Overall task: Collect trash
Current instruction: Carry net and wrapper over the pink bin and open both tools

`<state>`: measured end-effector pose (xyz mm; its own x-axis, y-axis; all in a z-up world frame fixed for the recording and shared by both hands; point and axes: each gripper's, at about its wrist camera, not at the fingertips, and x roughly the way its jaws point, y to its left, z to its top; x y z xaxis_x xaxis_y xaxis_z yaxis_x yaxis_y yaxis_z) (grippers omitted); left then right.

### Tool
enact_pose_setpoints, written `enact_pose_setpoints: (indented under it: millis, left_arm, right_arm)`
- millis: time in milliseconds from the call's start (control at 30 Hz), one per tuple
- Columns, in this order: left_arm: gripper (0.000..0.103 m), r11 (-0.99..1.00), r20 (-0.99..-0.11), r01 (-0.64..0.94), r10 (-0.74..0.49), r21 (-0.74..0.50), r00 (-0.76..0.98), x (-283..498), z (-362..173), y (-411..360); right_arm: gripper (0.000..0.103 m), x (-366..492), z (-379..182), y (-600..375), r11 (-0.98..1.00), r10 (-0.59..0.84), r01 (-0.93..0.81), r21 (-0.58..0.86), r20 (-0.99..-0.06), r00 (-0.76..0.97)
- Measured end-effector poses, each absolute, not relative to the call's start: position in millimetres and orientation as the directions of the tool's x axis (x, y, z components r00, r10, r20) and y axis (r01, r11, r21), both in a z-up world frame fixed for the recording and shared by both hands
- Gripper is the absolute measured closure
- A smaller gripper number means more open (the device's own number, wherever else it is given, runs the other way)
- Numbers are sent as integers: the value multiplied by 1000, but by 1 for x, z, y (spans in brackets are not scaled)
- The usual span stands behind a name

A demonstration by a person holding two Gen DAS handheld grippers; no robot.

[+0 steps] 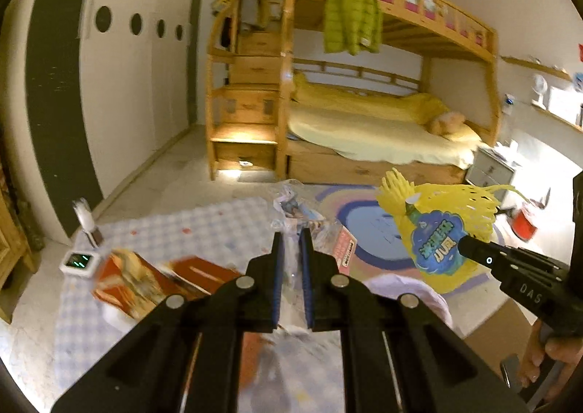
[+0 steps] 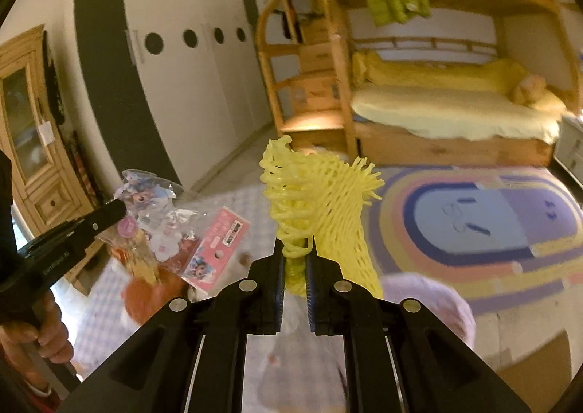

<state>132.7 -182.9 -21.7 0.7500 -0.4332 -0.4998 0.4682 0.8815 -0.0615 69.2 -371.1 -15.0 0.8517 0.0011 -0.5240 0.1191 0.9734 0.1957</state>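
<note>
The left gripper (image 1: 291, 241) is clenched on a clear plastic wrapper (image 2: 171, 227) with pink cartoon print, lifted above the checkered cloth (image 1: 204, 219). The right gripper (image 2: 294, 260) grasps a yellow foam net (image 2: 320, 209), also in the air. Ahead, the oval rug (image 2: 492, 230) lies open before the bunk bed (image 1: 382, 128).

Orange box (image 1: 124, 281) blurred; pink bowl (image 1: 408, 289) partly hidden.

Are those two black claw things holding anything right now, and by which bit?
Left hand-held gripper: a clear plastic wrapper, pinched at one crumpled end. Right hand-held gripper: a yellow foam net, pinched at its bunched lower end.
</note>
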Motion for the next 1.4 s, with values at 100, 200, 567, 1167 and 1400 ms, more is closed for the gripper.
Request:
enact_pose_setpoints:
  millis: [100,200,567,1167,1400]
  left_arm:
    - [96,857,-522,512,-461,-52,718,119,-37,-203]
    - [96,828,-548,560,-482,-31,683,112,-52,-231]
    - [95,786,-605,619,-493,-1,625,109,-84,-287]
    - [91,771,-656,637,-485,-9,578,115,-101,-316]
    - [89,740,-677,672,-481,27,557,121,-115,-358]
  right_arm:
    - [93,46,-30,-384,969,-70,190,160,-560,826]
    - [93,31,-49,-400,957,-103,244,157,-603,791]
    - [90,49,-109,-437,938,-84,295,182,-705,704]
    - [58,29,-104,-464,910,-133,357,212,-666,734]
    - [57,13,-85,-473,904,-170,371,210,-621,765]
